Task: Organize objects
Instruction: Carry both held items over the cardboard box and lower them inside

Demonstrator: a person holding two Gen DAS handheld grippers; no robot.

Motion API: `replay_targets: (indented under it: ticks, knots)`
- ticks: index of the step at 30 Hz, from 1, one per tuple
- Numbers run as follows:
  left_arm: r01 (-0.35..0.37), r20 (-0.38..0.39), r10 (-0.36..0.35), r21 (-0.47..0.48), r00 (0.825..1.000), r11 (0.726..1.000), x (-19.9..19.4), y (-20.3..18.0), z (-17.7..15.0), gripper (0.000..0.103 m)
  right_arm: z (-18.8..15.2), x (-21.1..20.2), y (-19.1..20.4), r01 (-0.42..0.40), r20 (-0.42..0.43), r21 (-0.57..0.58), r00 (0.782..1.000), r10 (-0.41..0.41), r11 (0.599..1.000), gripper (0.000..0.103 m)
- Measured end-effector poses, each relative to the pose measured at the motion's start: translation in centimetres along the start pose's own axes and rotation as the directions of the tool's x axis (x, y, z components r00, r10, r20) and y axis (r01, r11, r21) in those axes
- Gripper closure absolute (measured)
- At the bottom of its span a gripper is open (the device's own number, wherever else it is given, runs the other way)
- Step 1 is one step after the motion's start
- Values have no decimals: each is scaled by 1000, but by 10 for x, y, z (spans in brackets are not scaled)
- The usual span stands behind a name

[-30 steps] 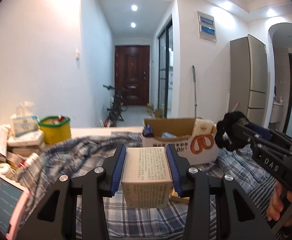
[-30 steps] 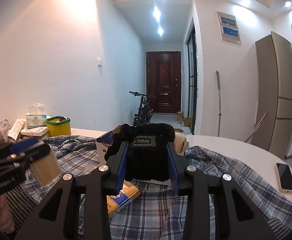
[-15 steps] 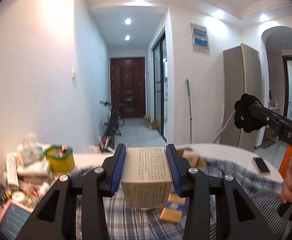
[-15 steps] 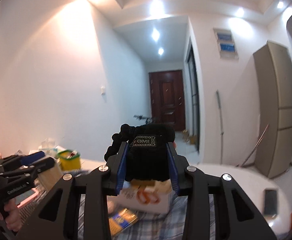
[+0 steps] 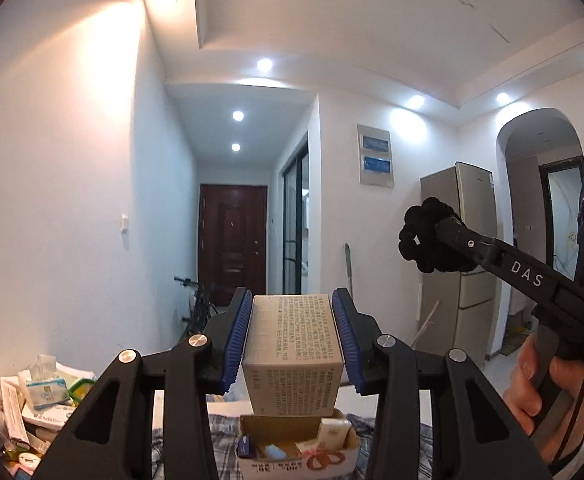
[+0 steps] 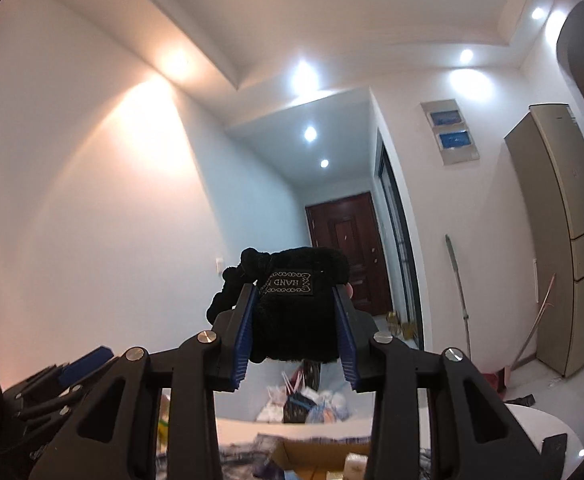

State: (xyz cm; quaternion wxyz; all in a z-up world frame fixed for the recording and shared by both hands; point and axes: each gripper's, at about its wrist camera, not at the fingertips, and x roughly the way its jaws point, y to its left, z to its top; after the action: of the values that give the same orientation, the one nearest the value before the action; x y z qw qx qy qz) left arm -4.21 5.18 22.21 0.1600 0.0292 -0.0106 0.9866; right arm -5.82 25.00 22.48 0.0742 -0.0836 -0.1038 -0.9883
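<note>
My left gripper [image 5: 292,340] is shut on a beige printed carton [image 5: 292,356] and holds it high above the table. An open cardboard box [image 5: 296,444] with several small items sits below it on the plaid cloth [image 5: 424,440]. My right gripper [image 6: 296,332] is shut on a black fuzzy hair accessory [image 6: 292,312] with a "HAND" label, raised high. The right gripper also shows in the left wrist view [image 5: 444,236], up at the right. The cardboard box edge shows in the right wrist view [image 6: 312,456].
A pile of tissue packs and boxes [image 5: 40,396] lies at the table's left edge. A phone [image 6: 552,446] lies on the white table at the right. A fridge [image 5: 460,264], a dark door [image 5: 232,244] and a bicycle [image 5: 198,312] stand beyond.
Both grippers have risen and tilted upward with their loads. The table and the cardboard box have dropped to the bottom of both views.
</note>
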Motion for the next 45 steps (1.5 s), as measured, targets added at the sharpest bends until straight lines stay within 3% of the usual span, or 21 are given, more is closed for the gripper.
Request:
replay_targets:
  ticks: [5,9,15,19,25,29,36,45]
  knots:
    - [24,-35,-25,-29,999,999,20,7,-1,59,-20,17,0,36,-1,-38,999,-36,999,67]
    - [-9,8,9,-48,1000,999,34,13,-10,59,-38,33,-9,98,-8,-17,995,-98,995,67]
    - [-6,-72,2,-47,997,999,66,28,-37,59,-51,56,-10,58,-73,-51,995,-62,997,67]
    - [-29,-105,21,-76,994,997,85,40,-43,59,-53,63,-20,24,-106,-2,994,-24,1000,67]
    - [-39,-148,26,-85,989,996,102,43,-52,59,-52,62,-24,70,-88,-38,993,-73,997,65]
    - [-60,-159,49,-64,986,996,111,39,-56,59,-54,71,-28,53,-122,-45,991,-58,998,65]
    - [-43,-195,22,-102,981,994,130,50,-71,59,-67,87,-33,39,-191,-46,981,-47,998,65]
    - [-1,-329,-45,-139,943,990,190,57,-119,59,-96,121,-39,72,-293,-102,951,-99,992,65]
